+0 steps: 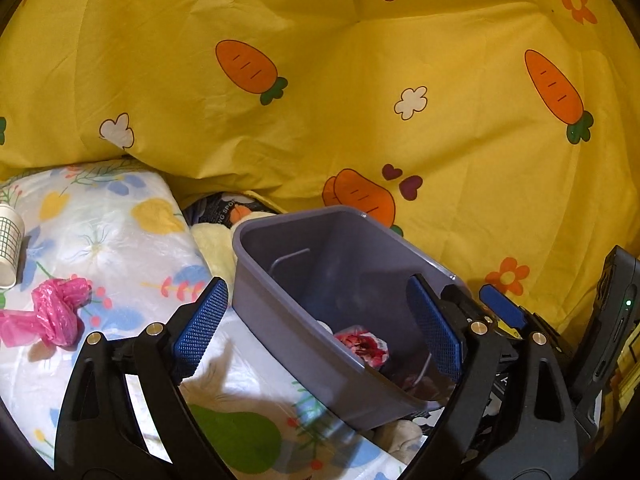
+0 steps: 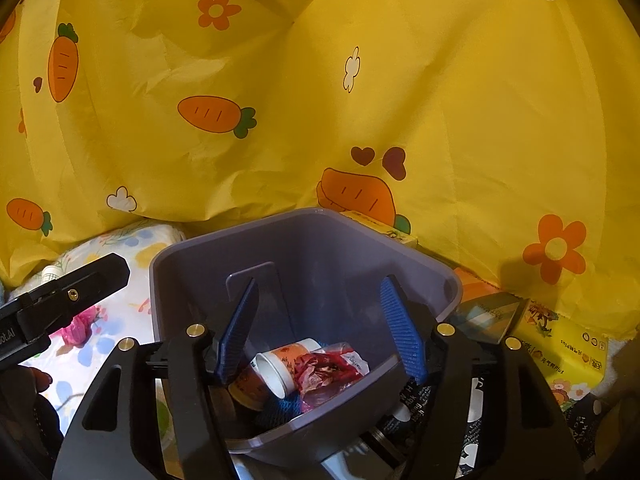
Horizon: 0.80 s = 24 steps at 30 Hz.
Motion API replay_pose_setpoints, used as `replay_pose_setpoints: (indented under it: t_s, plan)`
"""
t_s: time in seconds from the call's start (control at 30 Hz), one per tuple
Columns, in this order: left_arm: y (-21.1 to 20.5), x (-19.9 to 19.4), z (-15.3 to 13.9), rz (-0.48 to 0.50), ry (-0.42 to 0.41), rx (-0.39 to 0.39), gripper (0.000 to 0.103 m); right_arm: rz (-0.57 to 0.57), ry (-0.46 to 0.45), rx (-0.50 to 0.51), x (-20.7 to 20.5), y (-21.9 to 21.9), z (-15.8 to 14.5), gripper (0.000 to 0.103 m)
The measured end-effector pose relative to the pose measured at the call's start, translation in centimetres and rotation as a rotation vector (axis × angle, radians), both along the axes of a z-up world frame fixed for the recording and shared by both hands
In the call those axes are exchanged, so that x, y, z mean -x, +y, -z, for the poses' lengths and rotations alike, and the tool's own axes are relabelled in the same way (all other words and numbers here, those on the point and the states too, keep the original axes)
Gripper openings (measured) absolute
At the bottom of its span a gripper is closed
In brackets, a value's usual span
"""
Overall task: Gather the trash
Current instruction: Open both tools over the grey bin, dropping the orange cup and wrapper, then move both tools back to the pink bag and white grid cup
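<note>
Fingers of right gripper [image 2: 320, 330] spread empty over grey bin [image 2: 424, 264], trash dropped; left gripper [image 1: 316, 328] also spread, pink bag [image 1: 56, 316] remaining

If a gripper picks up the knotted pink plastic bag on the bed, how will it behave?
The pink bag looks thin and crumpled, so it is probably very light and floppy. Its loose tail would likely dangle. The knot seems the firmest place to pinch; it should not roll.

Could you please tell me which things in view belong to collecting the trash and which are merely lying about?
Part of the job:
- grey bin
- paper cup and red wrapper in the bin
- pink plastic bag
- checked paper cup

Just lying about:
- yellow carrot-print quilt
- floral sheet
- yellow tissue pack
</note>
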<state>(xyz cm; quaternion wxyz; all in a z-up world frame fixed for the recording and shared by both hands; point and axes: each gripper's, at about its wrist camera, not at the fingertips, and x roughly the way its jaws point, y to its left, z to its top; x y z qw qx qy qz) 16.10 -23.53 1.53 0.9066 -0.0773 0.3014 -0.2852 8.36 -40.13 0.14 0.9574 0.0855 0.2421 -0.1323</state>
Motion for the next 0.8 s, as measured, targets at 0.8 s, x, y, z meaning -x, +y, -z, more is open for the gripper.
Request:
replay_pose_setpoints:
  t_s: [0.8]
  plan:
    - [18.3,2.7,1.7,-0.397,0.003,-0.128,0.089,-0.19,-0.038,0.019,0.1,9.7,-1.2,0.082]
